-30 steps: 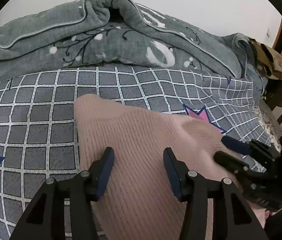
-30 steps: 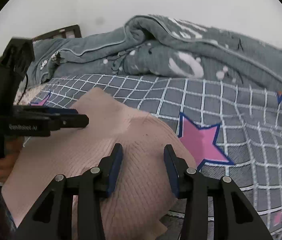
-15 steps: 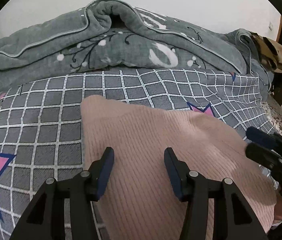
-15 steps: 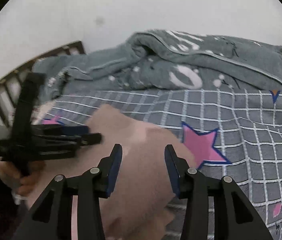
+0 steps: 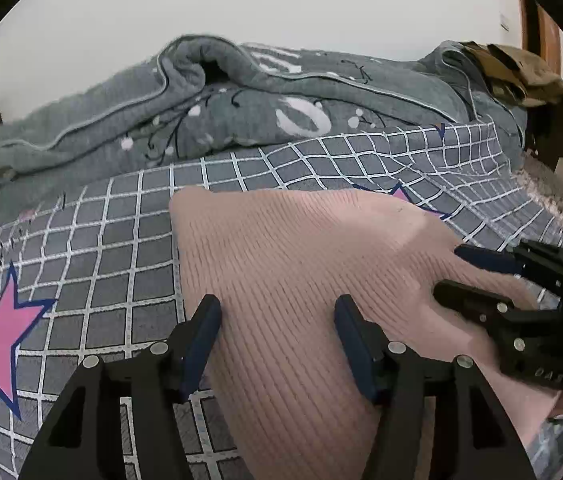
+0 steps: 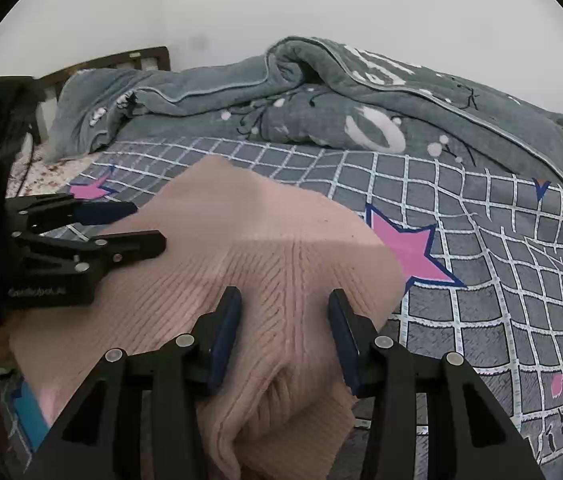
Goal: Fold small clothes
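A pink ribbed knit garment [image 5: 293, 264] lies on the grey checked bed sheet, also in the right wrist view [image 6: 249, 252], with a bunched fold at its near right edge. My left gripper [image 5: 277, 312] is open and empty, its fingers over the garment's near left part; it also shows in the right wrist view [image 6: 149, 226]. My right gripper [image 6: 284, 304] is open and empty over the garment's near right part; it shows at the right in the left wrist view [image 5: 447, 272], its fingertips at the garment's right edge.
A rumpled grey blanket [image 5: 241, 108] lies along the back of the bed against the white wall. The sheet [image 6: 501, 280] has pink stars. A wooden headboard [image 6: 121, 60] stands far left. A chair with brown cloth [image 5: 521, 76] stands at the right.
Both grippers dipped back down toward the garment after lifting. The right gripper has come in to the garment's right edge. Both stayed open.
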A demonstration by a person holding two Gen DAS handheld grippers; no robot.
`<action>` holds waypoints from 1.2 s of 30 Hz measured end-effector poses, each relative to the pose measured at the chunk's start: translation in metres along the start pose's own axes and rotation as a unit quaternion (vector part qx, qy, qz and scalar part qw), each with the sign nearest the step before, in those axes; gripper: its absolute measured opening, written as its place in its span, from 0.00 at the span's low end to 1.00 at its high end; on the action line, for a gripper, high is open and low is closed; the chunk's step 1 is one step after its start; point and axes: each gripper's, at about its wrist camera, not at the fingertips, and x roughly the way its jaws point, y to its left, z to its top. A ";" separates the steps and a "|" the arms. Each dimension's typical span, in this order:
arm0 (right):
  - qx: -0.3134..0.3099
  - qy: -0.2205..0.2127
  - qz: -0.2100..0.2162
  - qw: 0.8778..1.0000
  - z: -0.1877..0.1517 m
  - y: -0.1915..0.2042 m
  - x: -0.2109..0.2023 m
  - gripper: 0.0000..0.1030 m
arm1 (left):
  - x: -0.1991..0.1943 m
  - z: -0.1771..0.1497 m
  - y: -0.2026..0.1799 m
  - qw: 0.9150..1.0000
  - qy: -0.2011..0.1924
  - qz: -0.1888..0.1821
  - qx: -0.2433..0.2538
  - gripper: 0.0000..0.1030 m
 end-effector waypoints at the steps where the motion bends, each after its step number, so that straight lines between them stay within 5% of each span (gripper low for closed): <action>1: -0.001 0.000 -0.004 1.000 0.000 0.000 0.002 0.43 | 0.001 -0.004 -0.001 1.000 -0.008 0.005 0.004 0.57; 16: 0.004 0.002 -0.004 1.000 -0.001 -0.001 0.005 0.46 | 0.002 -0.013 0.004 0.999 -0.018 0.012 -0.024 0.67; 36: -0.001 0.001 -0.009 1.000 -0.002 0.001 0.004 0.48 | 0.003 -0.013 0.004 0.999 -0.016 0.010 -0.026 0.68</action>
